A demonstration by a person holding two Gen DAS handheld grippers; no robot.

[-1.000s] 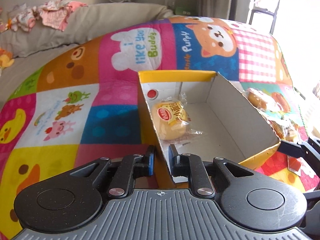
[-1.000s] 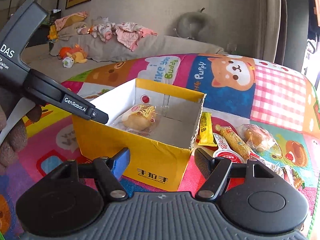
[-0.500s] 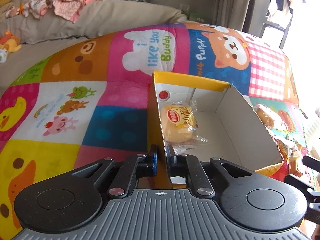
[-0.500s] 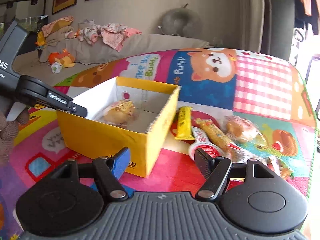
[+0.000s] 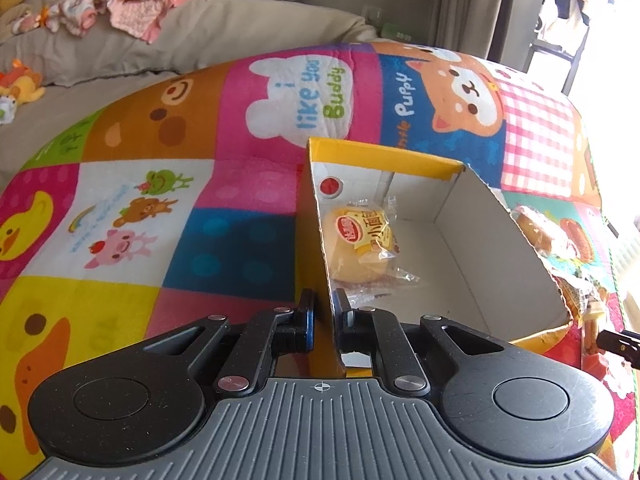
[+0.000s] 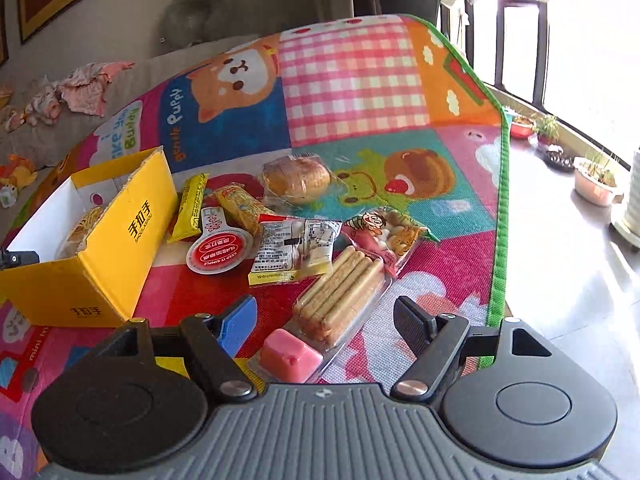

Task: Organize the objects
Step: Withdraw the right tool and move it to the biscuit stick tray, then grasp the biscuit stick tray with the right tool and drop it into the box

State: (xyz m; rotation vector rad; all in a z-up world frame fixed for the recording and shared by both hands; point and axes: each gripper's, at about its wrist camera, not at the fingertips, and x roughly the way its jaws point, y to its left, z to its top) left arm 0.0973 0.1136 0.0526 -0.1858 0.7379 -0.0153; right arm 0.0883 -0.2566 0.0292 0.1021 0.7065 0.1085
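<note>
Pinching the near wall of the yellow box (image 5: 316, 240) with the left gripper (image 5: 323, 319), jaws clenched on the cardboard at the box's 6 o'clock corner. Spreading the right gripper (image 6: 325, 314) fully, grasping nothing, and hovering directly over the biscuit-stick tray (image 6: 340, 290). Tray lying between the fingers, long axis running from 7 to 1 o'clock, pink dip cup (image 6: 290, 354) at the near end. Right gripper nearer; probably next pick. Containing only one wrapped bun (image 5: 360, 248) in the box, at its 9 o'clock wall. Remaining snacks scattered on the play mat (image 6: 352, 80) toward 12 o'clock, box at 10 o'clock.
</note>
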